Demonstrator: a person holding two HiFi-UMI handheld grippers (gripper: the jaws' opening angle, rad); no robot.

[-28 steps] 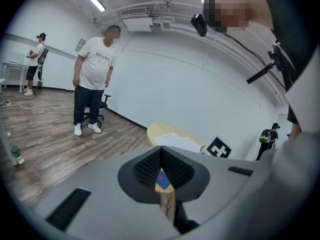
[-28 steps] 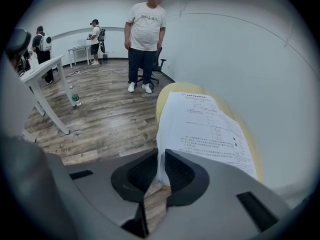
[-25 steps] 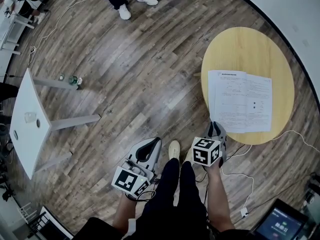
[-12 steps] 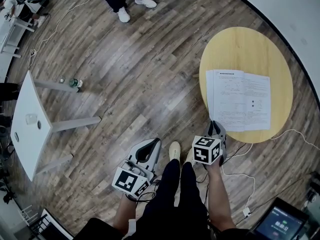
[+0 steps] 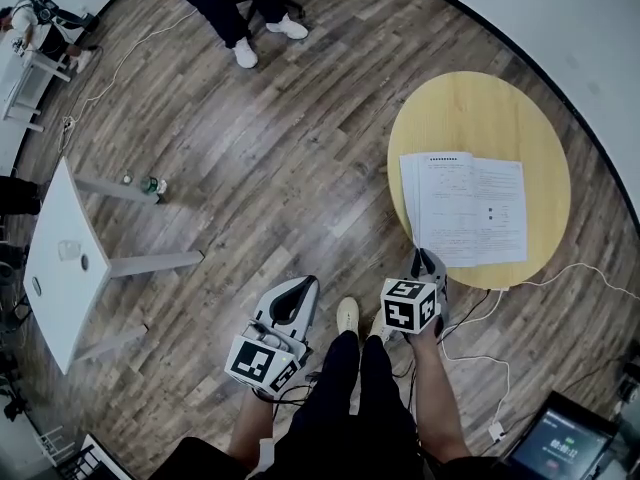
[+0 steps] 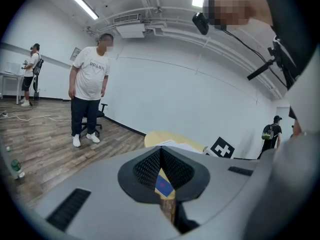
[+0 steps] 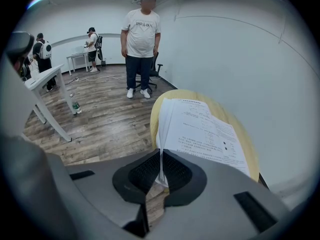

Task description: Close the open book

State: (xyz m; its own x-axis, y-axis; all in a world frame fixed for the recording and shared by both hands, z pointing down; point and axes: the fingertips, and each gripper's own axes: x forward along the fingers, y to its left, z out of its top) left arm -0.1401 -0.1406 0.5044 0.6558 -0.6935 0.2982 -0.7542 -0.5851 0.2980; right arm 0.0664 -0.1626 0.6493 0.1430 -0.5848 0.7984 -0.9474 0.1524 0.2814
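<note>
Book (image 5: 463, 208) open flat; white pages

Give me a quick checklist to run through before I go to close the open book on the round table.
1. The open white paper book lies flat on the round light wooden table: ok.
2. Nothing rests on its pages: ok.
3. The right hand-held gripper is by the book's near left corner: ok.
4. Its jaws stand apart enough to take a page: not ok, they are shut.
5. It touches the pages: cannot tell.
6. The left hand-held gripper is shut, holds nothing and is off to the side of the table: ok.
</note>
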